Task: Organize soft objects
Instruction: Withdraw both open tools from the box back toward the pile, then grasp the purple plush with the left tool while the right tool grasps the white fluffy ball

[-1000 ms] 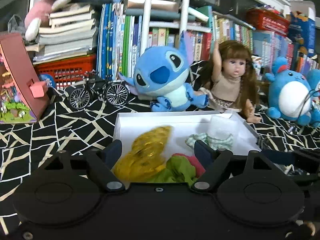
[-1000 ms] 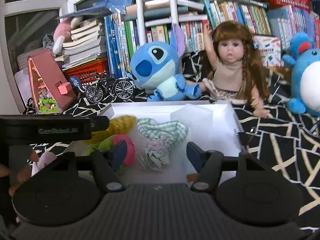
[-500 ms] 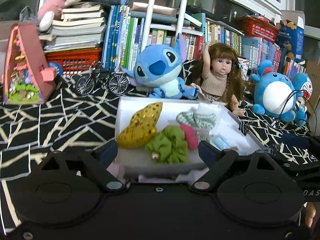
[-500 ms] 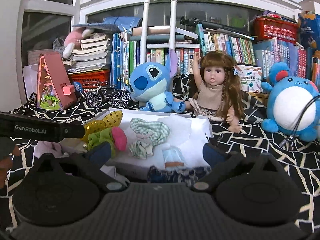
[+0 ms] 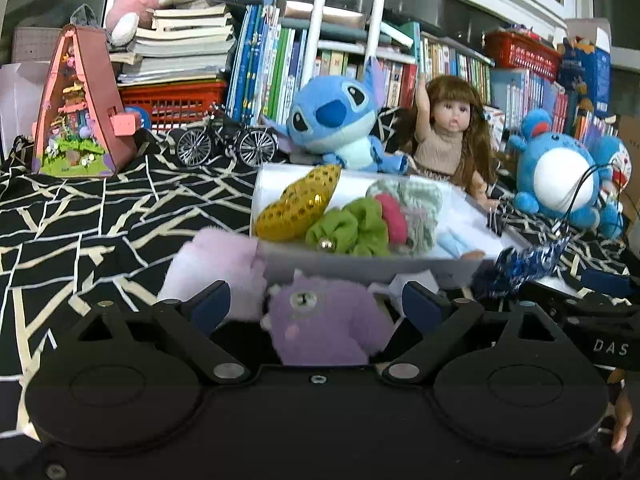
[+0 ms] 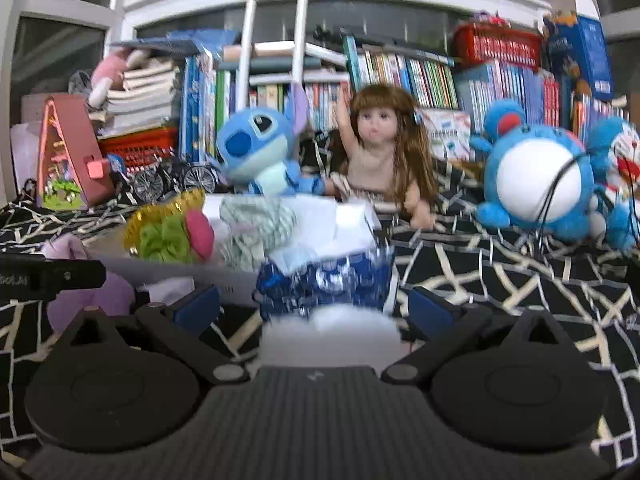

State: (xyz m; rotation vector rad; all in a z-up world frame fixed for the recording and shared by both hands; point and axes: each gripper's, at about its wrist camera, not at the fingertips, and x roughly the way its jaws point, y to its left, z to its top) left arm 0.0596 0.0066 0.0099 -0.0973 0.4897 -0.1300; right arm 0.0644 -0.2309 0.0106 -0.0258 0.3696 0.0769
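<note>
Purple plush fur is filling the gap between the spread fingers of the left gripper [image 5: 316, 306]: a purple plush toy [image 5: 328, 320] is lying there untouched, with a paler lilac plush [image 5: 216, 264] just beside it on the black-and-white patterned cloth [image 5: 80, 220]. Both are sitting against the near wall of the white box [image 5: 360, 262]. The right gripper [image 6: 316, 308] is likewise standing spread, with a white soft object [image 6: 332, 336] and a blue patterned fabric [image 6: 328, 276] lying between its fingers at the box's near right corner.

Inside the box, a gold sequined piece [image 5: 298, 206] is lying at the left, a green scrunchie [image 5: 350, 226] and a pink one [image 5: 390, 216] are sitting mid-box, a green checked cloth [image 5: 412, 200] is lying behind them, and a light blue item [image 5: 450, 240] is resting toward the right wall.

Compared with half a second ago, both grippers are sitting farther back from the box, so the plush toys and the blue fabric, then mostly hidden, are now showing in front of it; the box contents are lying as before.

"DAS" is reading in white on the right gripper's body in the left wrist view.

Beyond the box's far edge, a blue Stitch plush [image 5: 336, 124], a doll [image 5: 452, 136] with one arm raised and a round blue plush [image 5: 560, 172] are sitting before the books [image 5: 280, 72].
</note>
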